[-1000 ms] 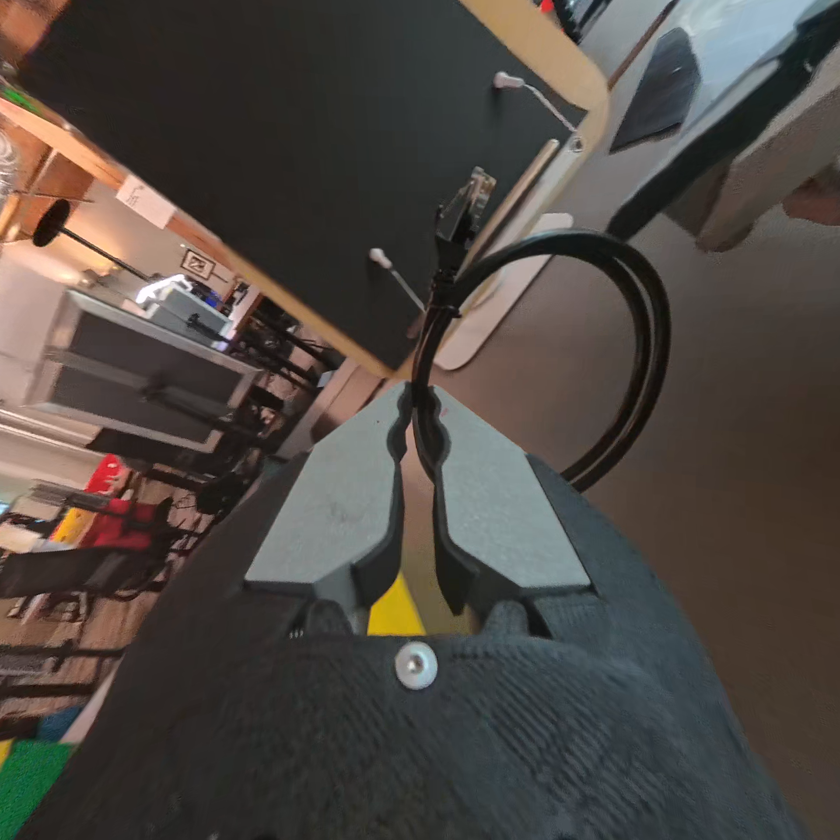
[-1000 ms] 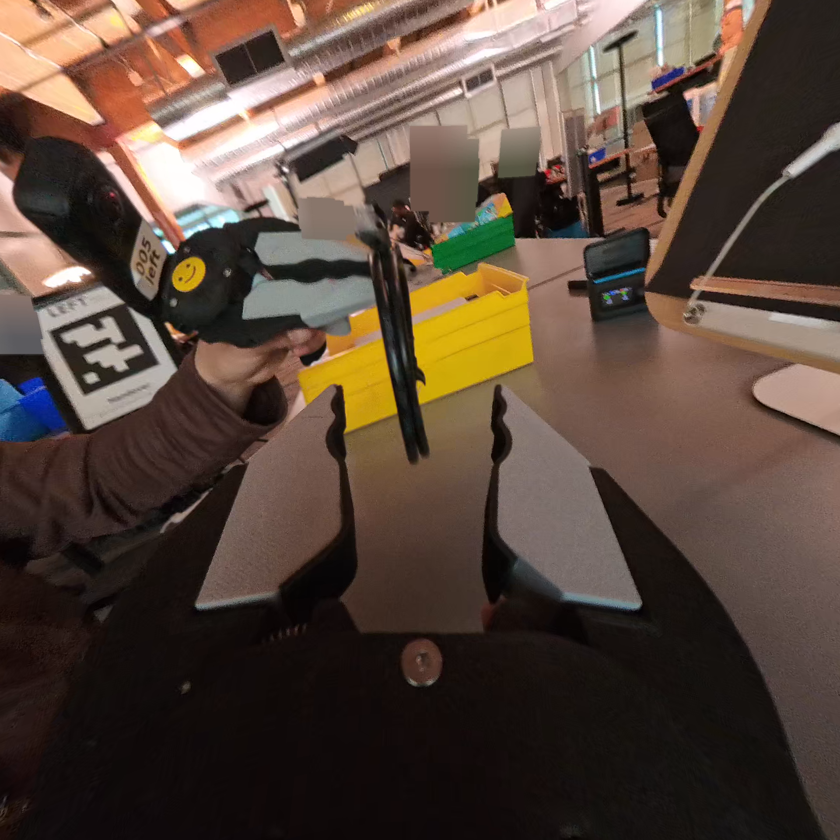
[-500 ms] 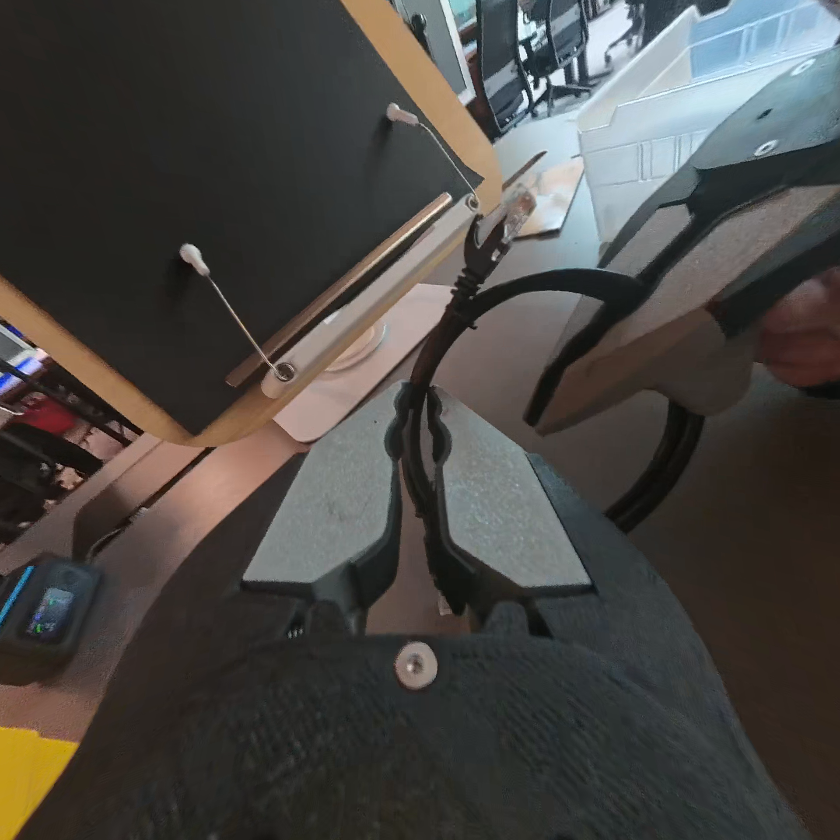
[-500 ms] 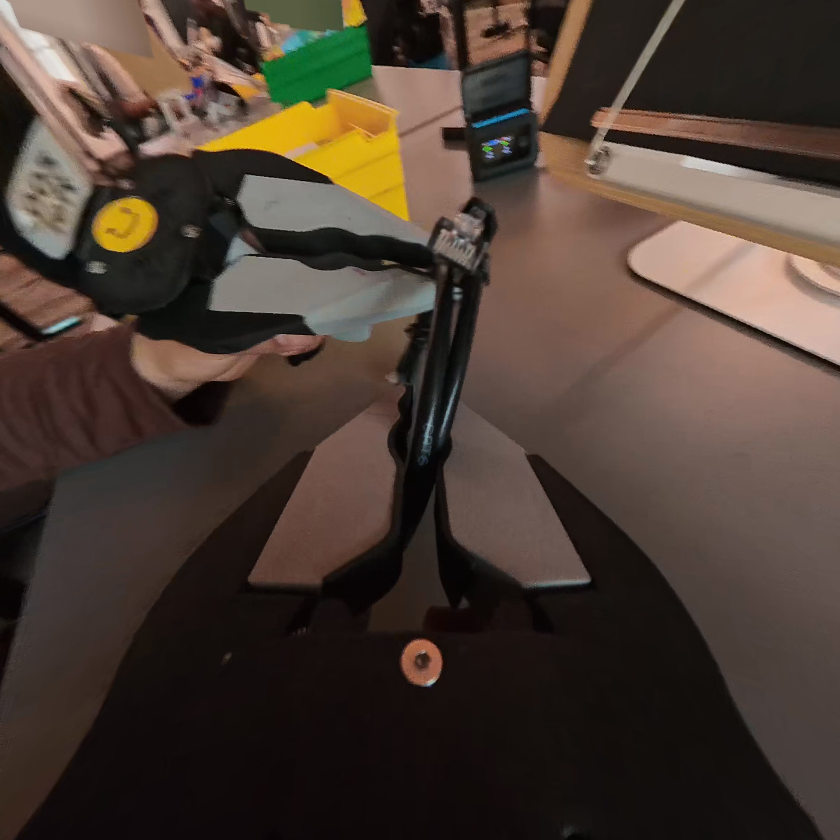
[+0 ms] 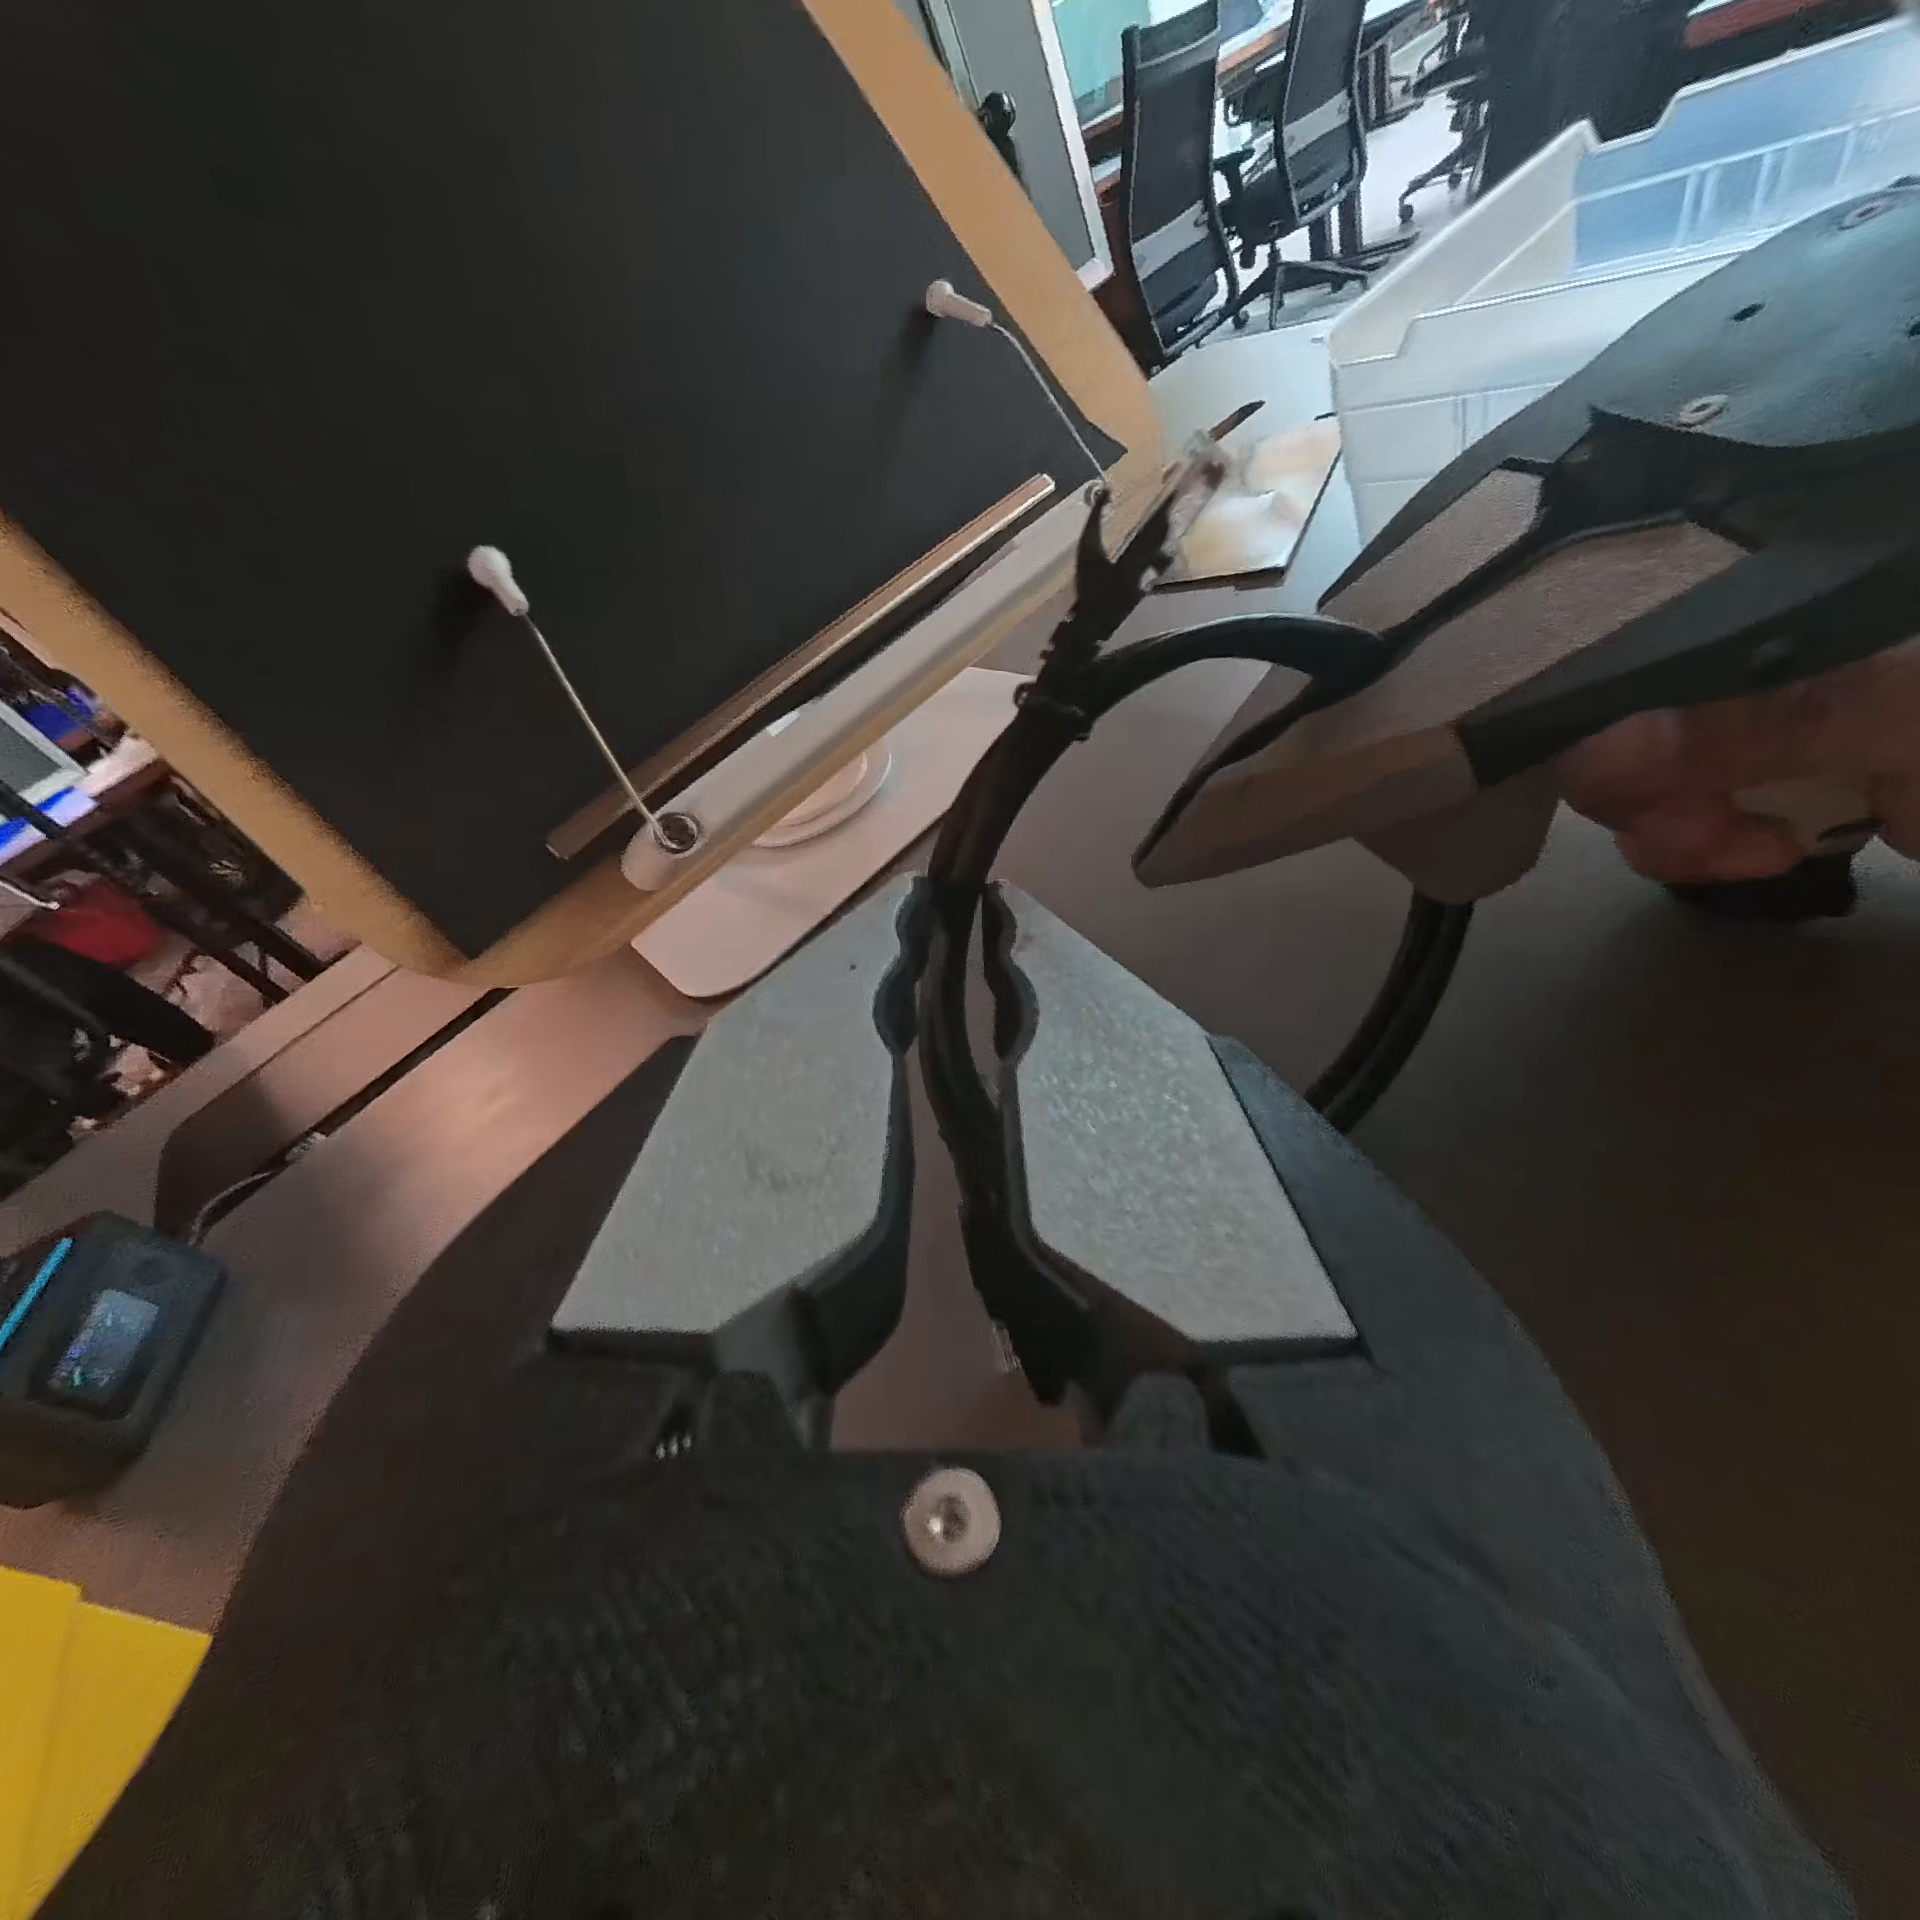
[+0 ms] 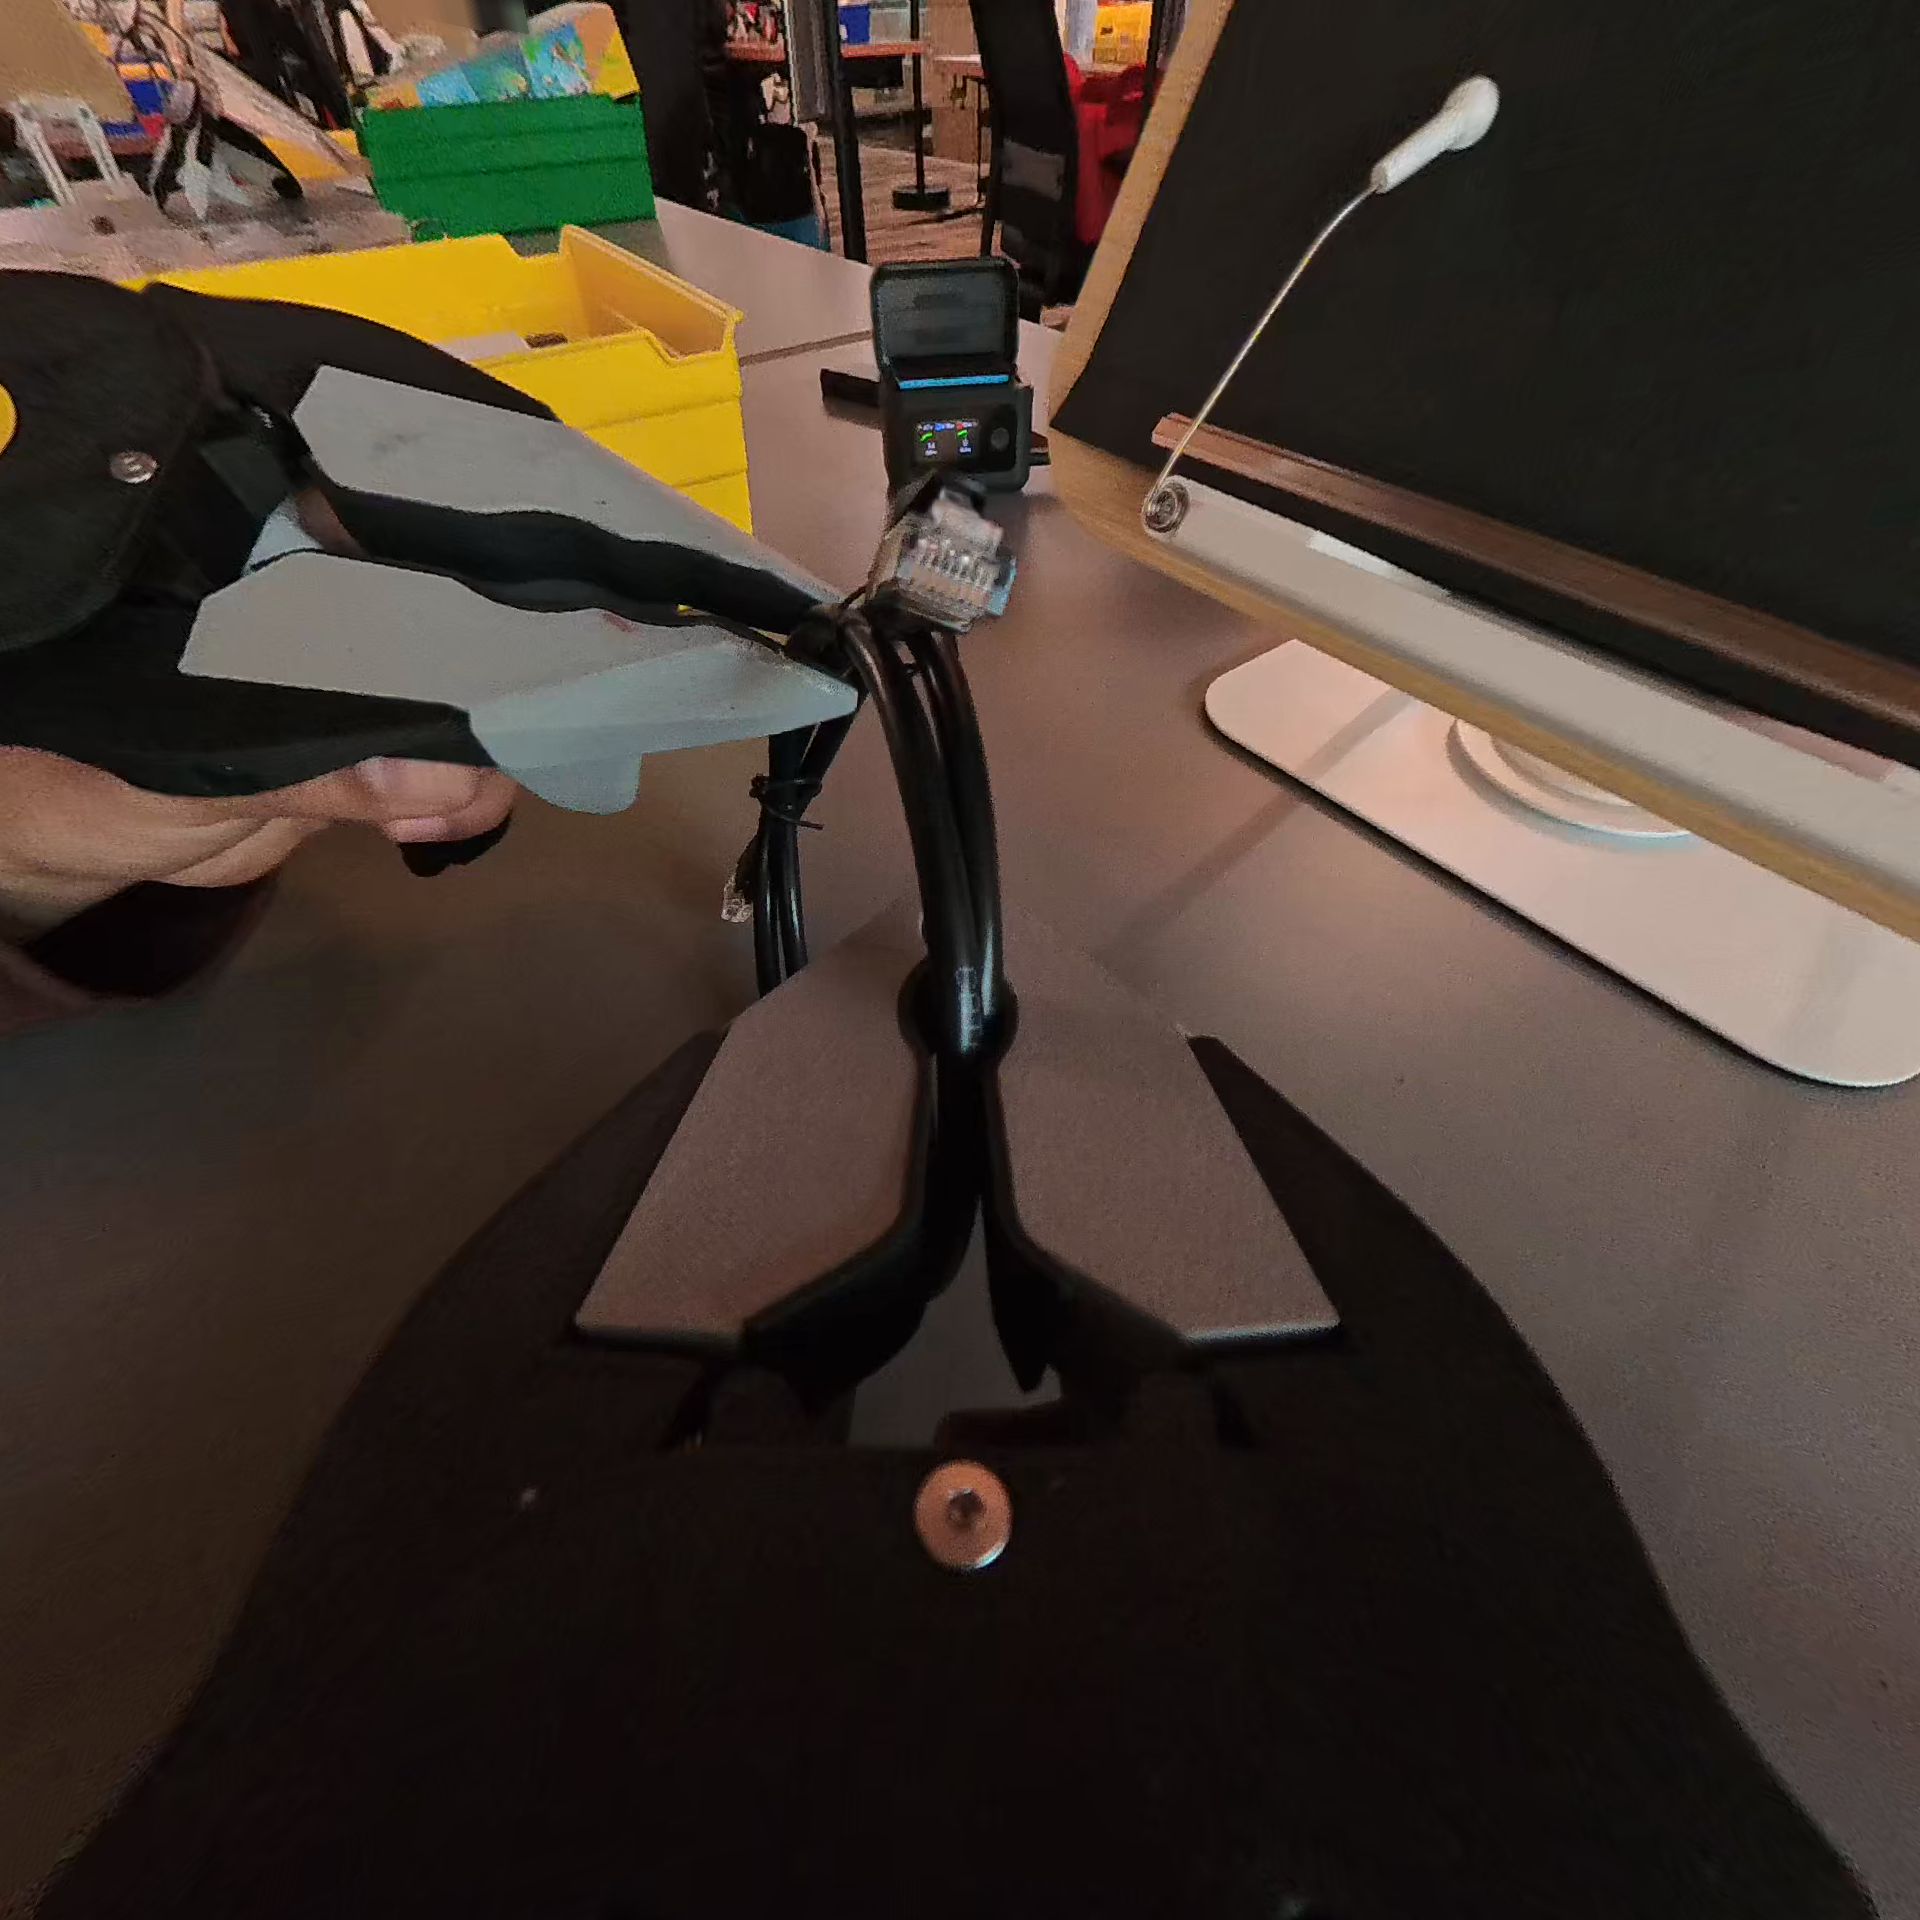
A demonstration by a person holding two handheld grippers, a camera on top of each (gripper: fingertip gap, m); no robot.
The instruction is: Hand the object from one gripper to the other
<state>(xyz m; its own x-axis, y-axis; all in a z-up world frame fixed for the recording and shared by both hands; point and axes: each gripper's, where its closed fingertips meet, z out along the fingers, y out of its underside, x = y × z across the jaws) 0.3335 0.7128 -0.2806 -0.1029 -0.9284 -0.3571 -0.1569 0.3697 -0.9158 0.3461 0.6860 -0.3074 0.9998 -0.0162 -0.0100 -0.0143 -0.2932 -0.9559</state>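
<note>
A coiled black network cable (image 5: pixel 1242 636) with clear plugs is held above the table by both grippers. My left gripper (image 5: pixel 954 925) is shut on one side of the coil, next to the tie, and a plug (image 5: pixel 1195 483) sticks up beyond its tips. My right gripper (image 6: pixel 961 1003) is shut on the other side of the cable (image 6: pixel 940 790). In the right wrist view the left gripper (image 6: pixel 831 644) comes in from the left, with a plug (image 6: pixel 951 566) just past it. In the left wrist view the right gripper (image 5: pixel 1361 655) comes in from the right.
A black board on a white stand (image 6: pixel 1558 883) (image 5: pixel 520 416) rises close behind the cable. A small black device with a lit screen (image 6: pixel 951 416) (image 5: pixel 94 1351) stands on the table. Yellow bins (image 6: pixel 623 353) lie at the far left, a white tray (image 5: pixel 1507 343) at the far right. The left gripper's tips are roughly 5 cm from the right gripper's.
A second ago my right gripper was open around the hanging coil; it has since shut on the cable. The left gripper has kept its grip, and both have moved closer to the board.
</note>
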